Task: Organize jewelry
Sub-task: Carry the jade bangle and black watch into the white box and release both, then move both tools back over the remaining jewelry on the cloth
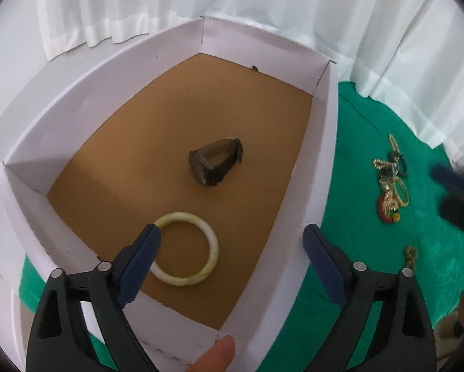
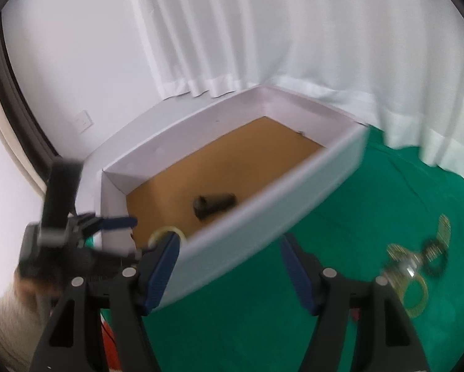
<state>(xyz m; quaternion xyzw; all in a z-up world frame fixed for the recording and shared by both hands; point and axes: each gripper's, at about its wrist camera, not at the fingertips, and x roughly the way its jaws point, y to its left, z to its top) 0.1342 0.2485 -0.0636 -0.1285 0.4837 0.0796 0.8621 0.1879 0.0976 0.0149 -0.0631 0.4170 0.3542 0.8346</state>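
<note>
1. The pale bangle point(image 1: 187, 249) lies flat on the box point(image 1: 324, 142) floor, near the dark watch point(image 1: 214, 161).
2. Left claw point(image 1: 232, 245) hangs spread, empty, above it: drop apparently done.
3. Right claw point(image 2: 230, 266), spread, must next reach the jewelry pile point(image 2: 414, 266) on the green bench point(image 2: 340, 217).

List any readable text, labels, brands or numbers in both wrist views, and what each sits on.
None readable.
Watch in the white box: dial turned away and too small, no brand or numerals legible.
Near box wall: faint grey marks, too faint to read.
Jewelry pile on the green cloth: no tags visible.
Wall socket: blurred, no markings legible.
</note>
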